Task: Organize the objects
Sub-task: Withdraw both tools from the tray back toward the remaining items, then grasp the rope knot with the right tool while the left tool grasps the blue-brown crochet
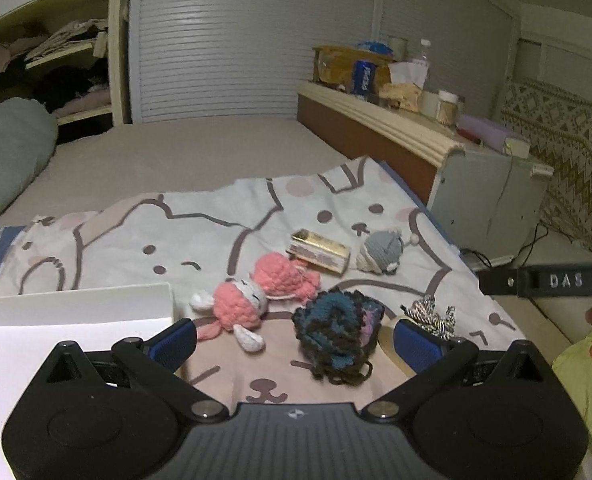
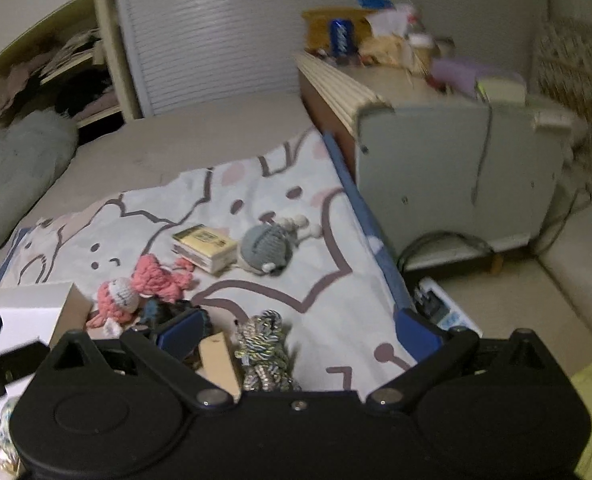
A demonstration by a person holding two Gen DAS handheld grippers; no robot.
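A white box (image 1: 71, 312) sat on the left of the bed. Next came the pink bunny (image 1: 251, 294), the dark yarn ball (image 1: 338, 330), the twisted rope (image 1: 432, 314), the gold box (image 1: 320, 251) and the gray knitted toy (image 1: 380, 251). To do it well, the left gripper (image 1: 291, 340) should probably go down softly around the yarn ball. It was spread wide and held nothing. The right gripper (image 2: 300, 330) was spread wide too, empty, above the rope.

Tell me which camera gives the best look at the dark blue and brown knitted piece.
The left wrist view: the dark knitted piece lies whole and sharp on the blanket between the open fingers of the left gripper. In the right wrist view it is mostly hidden behind one of the right gripper's fingers.
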